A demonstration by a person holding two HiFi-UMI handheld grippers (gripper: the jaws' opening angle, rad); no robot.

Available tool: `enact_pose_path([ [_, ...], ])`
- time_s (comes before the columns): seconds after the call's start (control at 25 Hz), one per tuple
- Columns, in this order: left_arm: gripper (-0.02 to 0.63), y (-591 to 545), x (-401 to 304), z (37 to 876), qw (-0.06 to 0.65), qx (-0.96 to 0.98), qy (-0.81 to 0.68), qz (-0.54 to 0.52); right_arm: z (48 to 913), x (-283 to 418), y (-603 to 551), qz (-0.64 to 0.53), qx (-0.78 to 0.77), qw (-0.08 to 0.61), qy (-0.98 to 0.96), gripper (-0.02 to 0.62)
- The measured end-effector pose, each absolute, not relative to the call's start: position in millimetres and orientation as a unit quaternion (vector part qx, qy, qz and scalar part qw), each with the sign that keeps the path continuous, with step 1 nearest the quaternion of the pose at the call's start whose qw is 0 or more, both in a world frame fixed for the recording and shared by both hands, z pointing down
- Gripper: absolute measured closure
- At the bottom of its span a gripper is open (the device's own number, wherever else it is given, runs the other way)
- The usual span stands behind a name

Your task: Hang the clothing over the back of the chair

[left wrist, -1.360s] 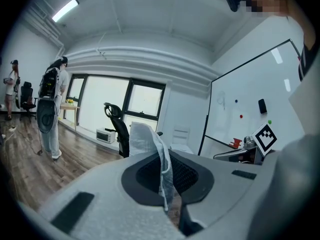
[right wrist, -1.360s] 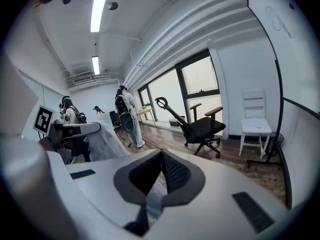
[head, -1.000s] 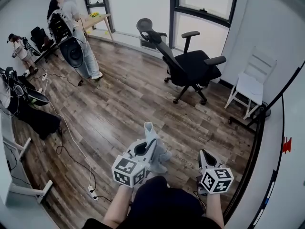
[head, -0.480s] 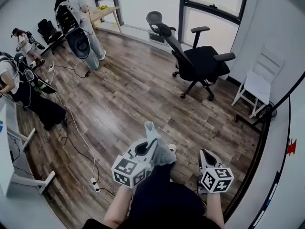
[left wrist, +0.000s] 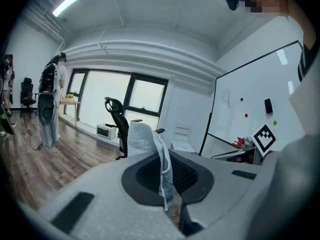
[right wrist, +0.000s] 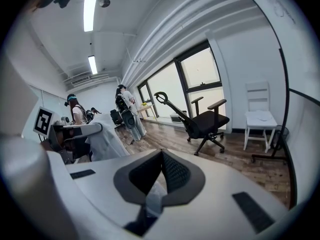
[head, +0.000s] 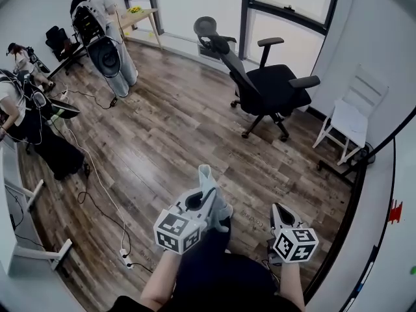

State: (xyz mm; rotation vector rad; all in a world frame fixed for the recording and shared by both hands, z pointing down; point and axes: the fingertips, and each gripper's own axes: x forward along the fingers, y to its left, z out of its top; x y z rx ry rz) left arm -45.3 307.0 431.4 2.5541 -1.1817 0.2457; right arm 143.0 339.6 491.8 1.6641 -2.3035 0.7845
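— How far has the hanging been taken?
— Not begun, it is judged: the pale grey cloth garment (head: 220,208) is carried bunched in the left gripper (head: 207,192), whose jaws are clamped on it.
— And the right gripper (head: 281,208)?
— Its jaws are closed too, with a pale fold seemingly pinched low between them.
— What is left?
— The black high-backed office chair (head: 263,86) is seen well apart across the wood floor (head: 162,142); it must be reached and the garment draped over its back.
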Motion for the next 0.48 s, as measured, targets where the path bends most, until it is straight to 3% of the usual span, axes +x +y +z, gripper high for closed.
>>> enact_pose_path([
  [0.48, 0.598, 183, -35, 413, 0.157, 0.899, -0.402, 0.077, 469, 150, 215, 0.257, 0.568, 0.096, -0.776, 0.594],
])
